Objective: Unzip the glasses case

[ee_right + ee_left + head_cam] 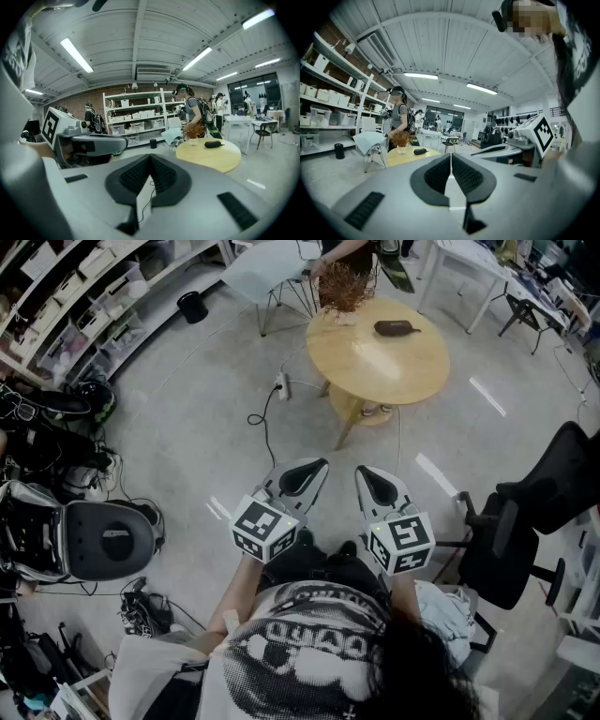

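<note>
A dark glasses case [397, 328] lies on a round wooden table [403, 367] well ahead of me; it also shows small in the left gripper view [420, 151] and the right gripper view [213, 144]. Both grippers hang side by side over the floor near my body, far short of the table. My left gripper [306, 472] [451, 155] is shut with nothing between its jaws. The right gripper [370, 477] [150, 157] is likewise shut and empty.
A dried plant in a small pot [342, 289] stands at the table's far edge, with a person [193, 110] right behind it. A white chair [272, 273] sits beyond; a black office chair [525, 521] at my right. Cables [267, 423] cross the floor; shelving [75, 296] lines the left.
</note>
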Available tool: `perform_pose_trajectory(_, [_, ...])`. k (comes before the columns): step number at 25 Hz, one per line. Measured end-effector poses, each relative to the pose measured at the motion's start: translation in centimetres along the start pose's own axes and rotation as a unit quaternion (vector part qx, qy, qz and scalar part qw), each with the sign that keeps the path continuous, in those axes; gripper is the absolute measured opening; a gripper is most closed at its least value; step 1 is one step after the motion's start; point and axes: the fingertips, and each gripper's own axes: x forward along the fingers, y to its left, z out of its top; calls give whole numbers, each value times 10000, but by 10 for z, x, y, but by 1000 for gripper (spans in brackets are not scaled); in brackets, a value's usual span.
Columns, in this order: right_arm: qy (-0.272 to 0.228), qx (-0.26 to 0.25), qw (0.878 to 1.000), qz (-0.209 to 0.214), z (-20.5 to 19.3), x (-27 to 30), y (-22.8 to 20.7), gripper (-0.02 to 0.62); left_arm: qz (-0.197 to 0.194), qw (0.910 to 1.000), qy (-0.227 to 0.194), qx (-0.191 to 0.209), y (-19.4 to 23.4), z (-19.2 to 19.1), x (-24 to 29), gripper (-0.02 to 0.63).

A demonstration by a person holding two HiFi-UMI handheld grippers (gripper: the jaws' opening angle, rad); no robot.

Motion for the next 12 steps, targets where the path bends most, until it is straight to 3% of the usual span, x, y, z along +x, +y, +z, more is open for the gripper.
perform_pose_trajectory(12, [-253,427,9984,-258,8,26,21,0,-180,9998,73,89,36,-1,-23,17])
